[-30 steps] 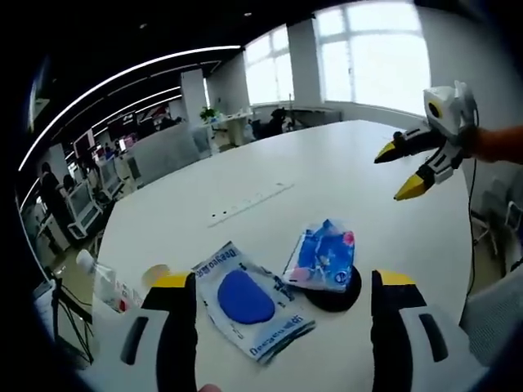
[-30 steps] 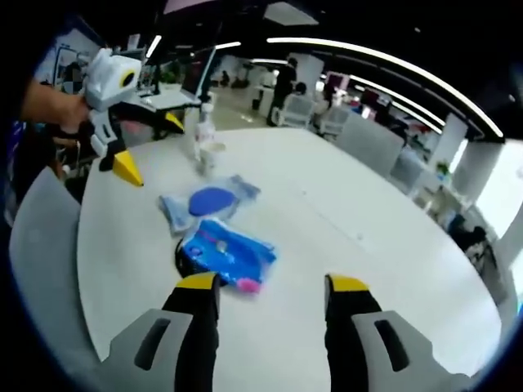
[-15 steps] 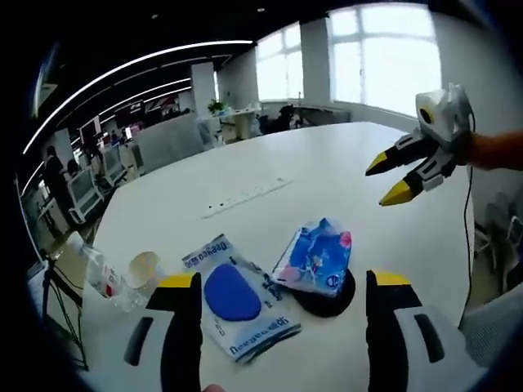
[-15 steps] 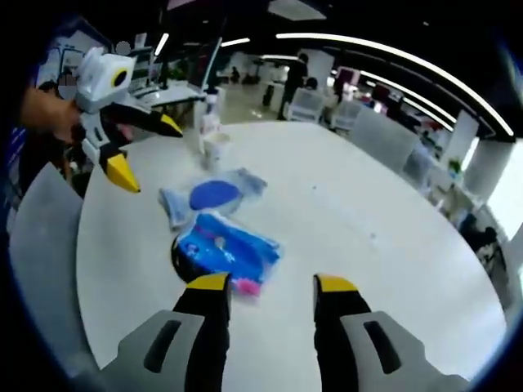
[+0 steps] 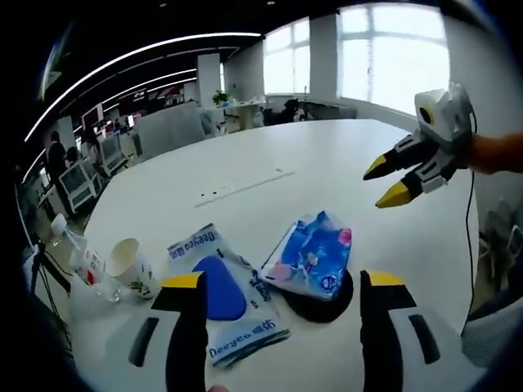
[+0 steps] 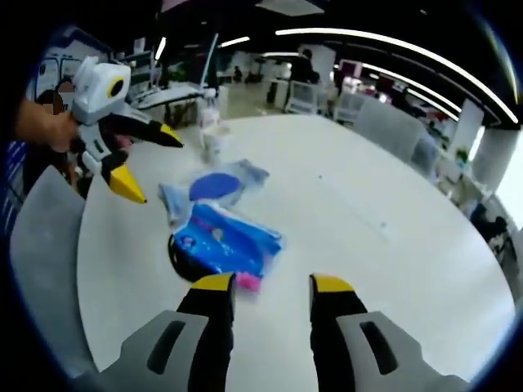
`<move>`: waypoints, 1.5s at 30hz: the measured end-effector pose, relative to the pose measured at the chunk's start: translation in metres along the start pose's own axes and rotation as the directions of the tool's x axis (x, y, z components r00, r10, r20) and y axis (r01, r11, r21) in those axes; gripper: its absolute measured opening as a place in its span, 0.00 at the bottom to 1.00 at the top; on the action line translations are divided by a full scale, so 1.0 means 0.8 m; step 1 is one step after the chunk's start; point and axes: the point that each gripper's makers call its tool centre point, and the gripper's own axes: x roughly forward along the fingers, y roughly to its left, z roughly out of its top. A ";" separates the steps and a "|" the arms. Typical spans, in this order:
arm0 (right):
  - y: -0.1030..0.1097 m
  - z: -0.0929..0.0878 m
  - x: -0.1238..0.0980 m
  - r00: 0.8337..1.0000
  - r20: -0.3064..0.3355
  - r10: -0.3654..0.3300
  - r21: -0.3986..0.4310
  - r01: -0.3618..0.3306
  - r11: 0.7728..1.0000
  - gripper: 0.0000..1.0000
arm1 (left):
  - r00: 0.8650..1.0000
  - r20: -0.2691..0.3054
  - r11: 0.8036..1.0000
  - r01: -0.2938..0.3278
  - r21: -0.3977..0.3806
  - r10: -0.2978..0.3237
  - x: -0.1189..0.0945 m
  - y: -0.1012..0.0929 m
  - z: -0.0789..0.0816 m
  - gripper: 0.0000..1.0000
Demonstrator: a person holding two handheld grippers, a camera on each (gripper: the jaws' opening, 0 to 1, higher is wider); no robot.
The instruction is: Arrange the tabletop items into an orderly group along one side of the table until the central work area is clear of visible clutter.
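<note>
Tissue pack [image 5: 309,253] lies atop a black disc [image 5: 317,300], just ahead of the left gripper [image 5: 278,298], jaws spread, empty; right gripper [image 6: 265,286] likewise released, apparently slightly farther off.

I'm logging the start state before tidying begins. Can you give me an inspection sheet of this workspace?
Surface: white table, mostly bare, items bunched near one edge.
Job's things: blue packet lying on a black disc; clear pouch with a blue pad beside it; paper cup and plastic bottle close to the edge.
Clutter: a thin pale strip farther across the table.
Grippers: left gripper open, empty, above the pouch; right gripper open, empty, near the packet.
Cables: a dark cable hangs from the right gripper.
Surroundings: open office, desks, chairs, windows.
</note>
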 end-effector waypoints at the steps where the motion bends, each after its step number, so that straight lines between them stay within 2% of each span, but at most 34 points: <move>1: 0.000 -0.001 0.002 1.000 -0.002 0.006 0.005 -0.006 1.000 0.31 | 1.000 -0.001 1.000 0.002 -0.003 -0.002 0.002 -0.001 -0.001 0.75; 12: -0.003 -0.003 0.023 0.999 -0.005 0.037 0.013 -0.037 0.999 0.27 | 1.000 -0.008 0.998 0.011 -0.055 -0.012 0.024 -0.009 -0.007 0.68; 15: -0.002 -0.005 0.029 0.999 -0.005 0.047 0.030 -0.047 0.998 0.26 | 1.000 -0.021 0.997 0.012 -0.072 -0.013 0.030 -0.012 -0.012 0.65; 20: 0.004 -0.009 0.038 0.997 -0.012 0.073 0.054 -0.072 0.996 0.22 | 0.998 -0.052 0.999 0.015 -0.046 -0.018 0.038 -0.018 -0.021 0.61; 27: 0.005 -0.012 0.049 0.996 -0.012 0.083 0.089 -0.081 0.993 0.21 | 0.997 -0.072 0.995 0.021 -0.093 -0.028 0.048 -0.017 -0.026 0.52; 31: 0.008 -0.017 0.055 0.995 -0.014 0.098 0.121 -0.096 0.988 0.17 | 0.995 -0.091 0.995 0.028 -0.099 -0.037 0.051 -0.018 -0.031 0.49; 35: 0.009 -0.020 0.059 0.995 -0.017 0.101 0.133 -0.098 0.986 0.16 | 0.993 -0.111 0.995 0.031 -0.098 -0.042 0.057 -0.018 -0.035 0.46; 40: 0.008 -0.022 0.066 0.994 -0.018 0.104 0.159 -0.099 0.982 0.16 | 0.989 -0.135 0.994 0.039 -0.103 -0.053 0.063 -0.020 -0.042 0.37; 45: 0.009 -0.030 0.075 0.992 -0.040 0.118 0.178 -0.109 0.978 0.13 | 0.985 -0.165 0.997 0.038 -0.074 -0.050 0.066 -0.019 -0.050 0.32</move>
